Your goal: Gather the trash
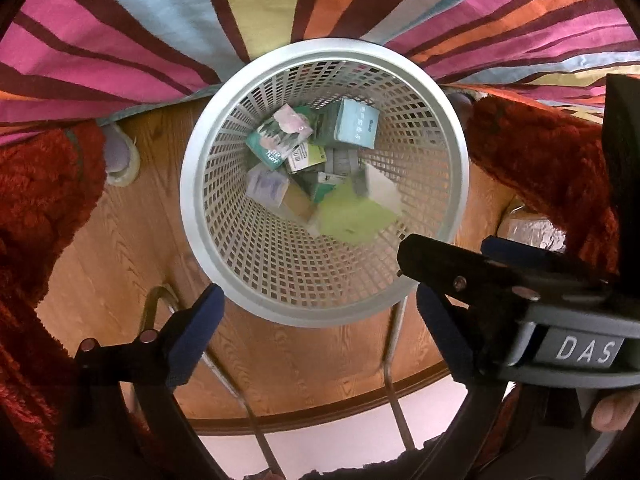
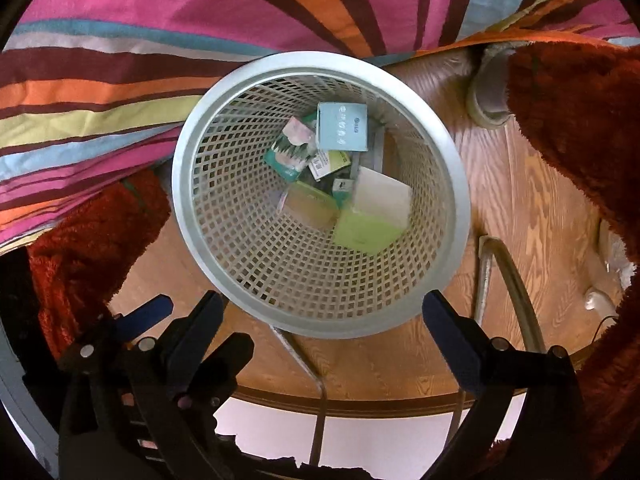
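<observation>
Both grippers hang over the white mesh wastebasket [image 1: 324, 184], pointing steeply down into its mouth. The left gripper [image 1: 320, 332] has its blue-padded jaws spread wide with nothing between them, and the right gripper [image 2: 324, 332] is spread just as wide and just as empty. From each camera the basket opens dead ahead at twelve o'clock, its near rim sitting between the fingertips.

The trash is down at the bottom: a pale blue carton [image 2: 342, 126] at about one o'clock from the basket's centre in the right wrist view, a teal and pink packet [image 2: 292, 150] beside it toward eleven o'clock, a lime-green sheet [image 2: 366, 232] at about five o'clock and a white sheet of paper [image 2: 382, 198] overlapping it. Both sheets look soft-edged (possibly caught mid-fall, though the blur does not settle it).

So the coming move turns on one thing: the basket is straight below both grippers, and any trash left to collect lies somewhere off its rim. None shows plainly here; my judgement is that both hands must turn away to look, neither nearer than the other.

Writing: the right gripper's grey body [image 1: 580, 350] carries a plate reading "DAS" in the left wrist view. Print on the blue carton is too small to read.

Around it: a striped bedcover [image 1: 160, 32] at twelve o'clock and a wood-grain floor [image 1: 120, 240].
</observation>
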### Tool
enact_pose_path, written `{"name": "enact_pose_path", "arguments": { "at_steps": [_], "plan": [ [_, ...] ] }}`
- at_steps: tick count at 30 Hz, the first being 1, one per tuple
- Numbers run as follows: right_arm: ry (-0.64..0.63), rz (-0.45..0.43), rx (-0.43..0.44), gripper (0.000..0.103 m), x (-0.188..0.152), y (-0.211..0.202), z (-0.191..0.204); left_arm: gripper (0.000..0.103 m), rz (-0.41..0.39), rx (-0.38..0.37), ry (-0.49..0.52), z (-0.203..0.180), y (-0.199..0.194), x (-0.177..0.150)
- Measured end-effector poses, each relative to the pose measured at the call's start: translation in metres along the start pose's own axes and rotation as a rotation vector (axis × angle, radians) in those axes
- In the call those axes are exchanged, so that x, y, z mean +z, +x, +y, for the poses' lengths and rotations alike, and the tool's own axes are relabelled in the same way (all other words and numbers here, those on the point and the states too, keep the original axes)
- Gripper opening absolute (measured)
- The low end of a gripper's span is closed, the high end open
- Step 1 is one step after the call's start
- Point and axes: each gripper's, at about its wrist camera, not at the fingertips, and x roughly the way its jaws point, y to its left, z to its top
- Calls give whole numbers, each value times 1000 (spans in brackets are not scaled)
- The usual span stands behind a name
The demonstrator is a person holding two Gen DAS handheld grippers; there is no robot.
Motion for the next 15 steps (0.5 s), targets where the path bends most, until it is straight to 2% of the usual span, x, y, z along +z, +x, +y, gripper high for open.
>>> {"name": "enact_pose_path", "arguments": {
  "at_steps": [15],
  "plan": [
    [20,-10,17,95,-3,0,-1,94,4,-6,-26,2,-1,1]
  ]
}}
